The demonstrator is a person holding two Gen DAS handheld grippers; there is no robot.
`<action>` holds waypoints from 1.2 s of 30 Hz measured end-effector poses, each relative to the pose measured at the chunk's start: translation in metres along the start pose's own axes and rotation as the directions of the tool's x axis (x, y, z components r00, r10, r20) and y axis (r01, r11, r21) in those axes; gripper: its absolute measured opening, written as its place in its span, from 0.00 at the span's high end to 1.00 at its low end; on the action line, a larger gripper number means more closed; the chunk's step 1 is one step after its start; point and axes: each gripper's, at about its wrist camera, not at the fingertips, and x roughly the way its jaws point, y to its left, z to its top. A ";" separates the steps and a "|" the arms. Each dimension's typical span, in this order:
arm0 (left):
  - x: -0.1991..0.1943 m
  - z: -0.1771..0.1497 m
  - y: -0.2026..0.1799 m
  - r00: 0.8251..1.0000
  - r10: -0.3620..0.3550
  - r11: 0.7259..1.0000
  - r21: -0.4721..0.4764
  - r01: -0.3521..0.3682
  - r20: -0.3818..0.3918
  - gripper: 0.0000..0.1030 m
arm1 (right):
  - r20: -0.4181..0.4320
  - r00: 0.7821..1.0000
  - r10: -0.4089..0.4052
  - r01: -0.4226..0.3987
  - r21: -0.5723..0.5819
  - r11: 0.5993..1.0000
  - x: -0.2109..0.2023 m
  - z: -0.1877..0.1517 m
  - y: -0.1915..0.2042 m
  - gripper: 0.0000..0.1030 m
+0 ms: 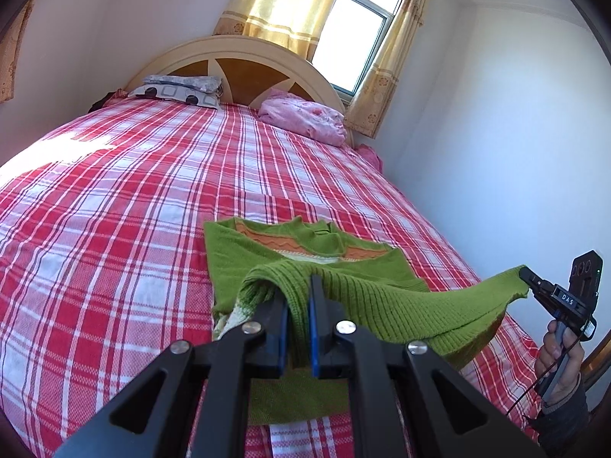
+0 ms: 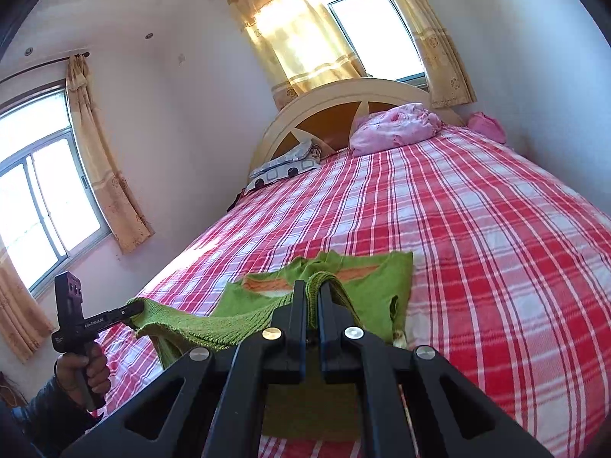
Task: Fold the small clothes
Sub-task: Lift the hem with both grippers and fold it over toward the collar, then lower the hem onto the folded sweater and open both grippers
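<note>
A small green knit sweater [image 1: 267, 252] with orange bands lies on the red plaid bed [image 1: 114, 210], collar toward the headboard. My left gripper [image 1: 299, 286] is shut on one corner of its ribbed bottom hem, lifted above the bed. My right gripper [image 1: 525, 273] is shut on the other hem corner, and the hem hangs stretched between them. In the right wrist view the right gripper [image 2: 311, 286] pinches the green hem over the sweater [image 2: 382, 282], and the left gripper [image 2: 139, 307] holds the far corner at the left.
A patterned pillow [image 1: 179, 89] and a pink bundle [image 1: 305, 114] lie by the headboard [image 1: 248, 65]. A white wall [image 1: 496, 152] runs along the bed's right side. Curtained windows [image 2: 46, 198] stand on the left and behind the headboard.
</note>
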 end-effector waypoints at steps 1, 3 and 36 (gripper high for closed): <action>0.005 0.005 0.001 1.000 0.004 1.000 0.000 -0.004 0.002 0.91 | 0.001 1.000 -0.004 0.004 -0.008 1.000 0.005 0.005 0.000 0.96; 0.014 0.013 0.003 1.000 0.014 1.000 0.000 -0.014 0.006 0.91 | -0.004 1.000 -0.012 0.012 -0.020 1.000 0.018 0.013 -0.002 0.96; 0.192 0.043 0.069 0.979 0.124 0.976 -0.158 -0.150 -0.160 0.56 | -0.295 0.927 -0.233 0.252 0.025 0.967 0.261 0.038 -0.116 0.42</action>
